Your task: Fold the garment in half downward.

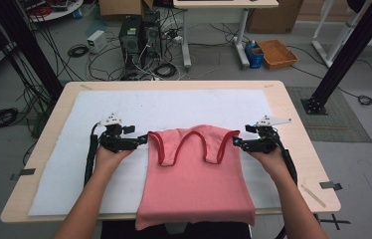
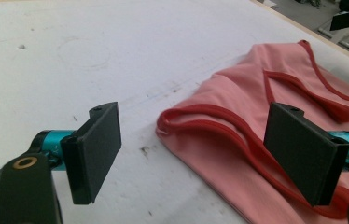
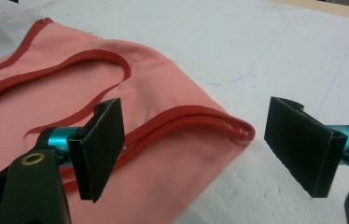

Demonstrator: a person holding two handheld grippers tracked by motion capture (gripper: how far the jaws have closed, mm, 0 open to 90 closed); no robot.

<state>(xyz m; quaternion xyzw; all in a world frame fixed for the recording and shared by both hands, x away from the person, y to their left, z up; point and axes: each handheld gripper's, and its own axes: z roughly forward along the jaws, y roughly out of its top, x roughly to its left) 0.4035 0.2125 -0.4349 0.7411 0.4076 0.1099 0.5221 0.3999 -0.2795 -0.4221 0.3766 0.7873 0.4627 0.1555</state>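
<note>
Your pink tank top (image 1: 196, 174) lies flat on the white mat (image 1: 74, 149) that covers the bench (image 1: 293, 124), straps toward 12 o'clock and hem toward 6 o'clock, where the bottom edge hangs just over the front of the bench. It looks smoothed out, with both red-trimmed shoulder straps lying open, so the spreading seems done and no fold has been made yet.

Your left gripper (image 1: 141, 139) sits at 9 o'clock of the shirt, right at the left strap corner (image 2: 172, 122). In the left gripper view its jaws stand wide apart, one over bare mat and the other over the cloth, with the strap corner between them and nothing pinched.

Your right gripper (image 1: 236, 143) mirrors it at 3 o'clock. Its jaws are likewise spread, bracketing the right strap corner (image 3: 240, 129) without closing on it.

Whether the lower jaw tips already touch the fabric is hard to tell from these angles.

What is left, by my reading: close on both corners, then lift and carry out the folding.
</note>
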